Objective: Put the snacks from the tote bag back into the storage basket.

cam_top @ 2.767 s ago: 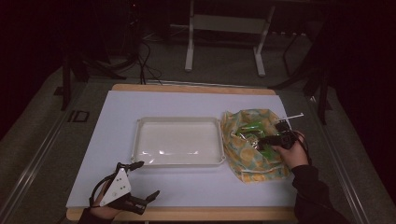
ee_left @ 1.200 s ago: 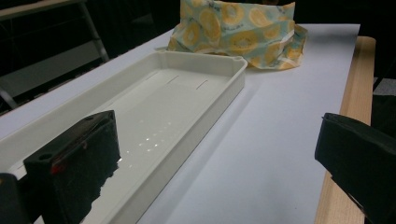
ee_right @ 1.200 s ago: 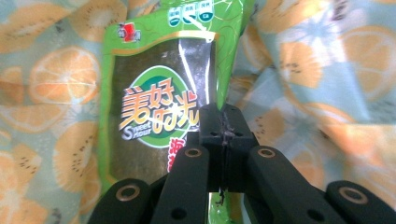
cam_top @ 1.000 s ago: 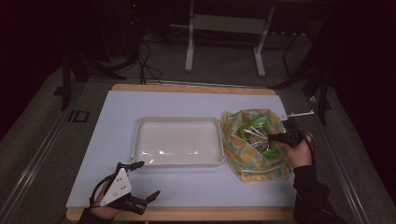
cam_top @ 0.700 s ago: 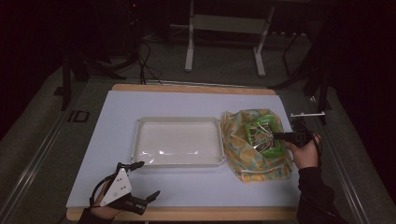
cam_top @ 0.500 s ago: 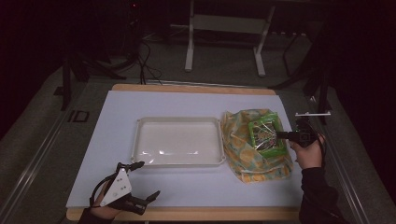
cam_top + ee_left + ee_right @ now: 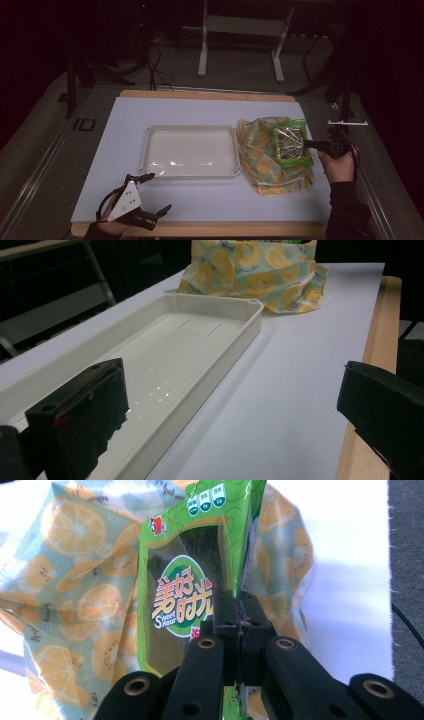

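Observation:
A green snack packet [image 7: 291,145] hangs over the orange-print cloth bag [image 7: 267,165] at the right of the table. My right gripper [image 7: 311,145] is shut on the packet's edge, held level from the right. In the right gripper view the jaws pinch the packet [image 7: 187,587] at its lower right edge, with the bag [image 7: 70,580] behind it. A white tray [image 7: 190,151] sits empty at the table's middle. My left gripper [image 7: 152,192] rests open at the front left edge, and in its own view the tray [image 7: 220,347] lies ahead between the wide jaws.
The pale sheet [image 7: 210,112] covers a wooden table whose front edge [image 7: 240,229] shows below it. Dark floor with stands and cables lies beyond the far edge. Bare sheet lies in front of the tray and along the back.
My right gripper has drawn the green packet up and out of the bag, moving right and upward. The left gripper has kept still.

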